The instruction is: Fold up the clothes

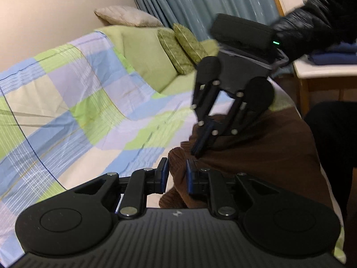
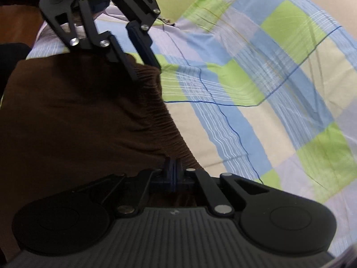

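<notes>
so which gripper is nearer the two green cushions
Right. The right gripper sits closer to the green cushions, pinching the brown garment; the left gripper is behind it.

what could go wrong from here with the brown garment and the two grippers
1. The left gripper is open around the brown garment's ribbed edge; if it lifts before closing, only the right gripper, shut on that hem, carries it and the fold may skew.
2. The garment lies near the edge of the checked bedspread, so a pull that way might drag it off.
</notes>
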`<state>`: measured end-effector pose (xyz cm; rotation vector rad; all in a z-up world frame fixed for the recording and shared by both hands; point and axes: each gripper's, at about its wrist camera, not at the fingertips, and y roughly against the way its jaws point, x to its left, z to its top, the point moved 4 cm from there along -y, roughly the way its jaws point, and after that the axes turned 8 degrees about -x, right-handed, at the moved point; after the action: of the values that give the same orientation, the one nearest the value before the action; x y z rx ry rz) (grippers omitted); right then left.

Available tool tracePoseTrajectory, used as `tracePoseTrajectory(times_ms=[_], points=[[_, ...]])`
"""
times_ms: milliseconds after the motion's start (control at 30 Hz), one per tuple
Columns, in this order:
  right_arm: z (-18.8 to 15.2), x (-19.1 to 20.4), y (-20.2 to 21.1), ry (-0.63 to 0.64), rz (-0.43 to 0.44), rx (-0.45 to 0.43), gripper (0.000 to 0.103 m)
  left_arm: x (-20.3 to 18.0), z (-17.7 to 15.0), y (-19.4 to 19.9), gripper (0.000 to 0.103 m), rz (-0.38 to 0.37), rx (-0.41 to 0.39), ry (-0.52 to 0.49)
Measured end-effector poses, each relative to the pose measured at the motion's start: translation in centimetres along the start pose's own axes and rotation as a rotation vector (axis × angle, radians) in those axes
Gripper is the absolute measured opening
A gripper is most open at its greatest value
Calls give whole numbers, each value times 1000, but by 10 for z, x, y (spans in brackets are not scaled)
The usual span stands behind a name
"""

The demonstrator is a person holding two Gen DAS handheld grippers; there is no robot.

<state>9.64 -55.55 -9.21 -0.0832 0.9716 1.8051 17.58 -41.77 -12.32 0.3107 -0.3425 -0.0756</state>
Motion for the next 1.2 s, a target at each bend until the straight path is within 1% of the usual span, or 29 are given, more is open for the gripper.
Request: tracePoseTrajectory(times_ms=[67,100,133,167,233,267,333,367,433,467,500,567,633,700,733,800,933,1067,1200], points=[[1,5,14,-3,-68,-6,0,5,-6,-3,18,10,-6,29],[0,7,20,-14,-101,-7,0,8,-12,-8,19,20,12,46],[0,10,27,-31,-136,-8,0,12,-21,-16,19,31,47,75],[-1,12,31,-46,-151,-6,0,16,-27,-22,19,39,79,108],[-7,16,27,-87,-161,20,0,25,-39,-30,21,56,130,172],[-10,16,24,-98,-157,31,0,29,-42,-32,22,59,142,197],[-15,16,16,-118,-146,51,0,35,-44,-34,29,61,165,257],[-16,15,13,-128,-141,56,0,36,-44,-34,30,63,172,266],[-14,10,12,-182,-137,41,5,37,-43,-34,31,68,179,285],[-12,8,13,-204,-140,31,14,38,-43,-33,35,75,180,291],[-10,5,16,-239,-144,17,22,38,-42,-32,39,85,183,300],[-5,2,26,-333,-152,-15,25,39,-40,-29,40,112,190,321],[-7,4,34,-371,-168,-25,27,34,-36,-24,40,155,217,349],[-10,9,43,-407,-186,-31,33,25,-31,-18,40,195,251,361],[-11,13,50,-441,-194,-39,33,20,-29,-15,41,214,268,366],[-14,22,62,-508,-210,-54,36,10,-24,-8,47,242,288,371],[-21,38,87,-644,-241,-86,39,-12,-11,3,47,273,323,373],[-23,57,101,-670,-250,-84,41,-31,0,13,48,272,333,357],[-23,71,122,-675,-273,-81,46,-48,11,21,50,264,335,322]])
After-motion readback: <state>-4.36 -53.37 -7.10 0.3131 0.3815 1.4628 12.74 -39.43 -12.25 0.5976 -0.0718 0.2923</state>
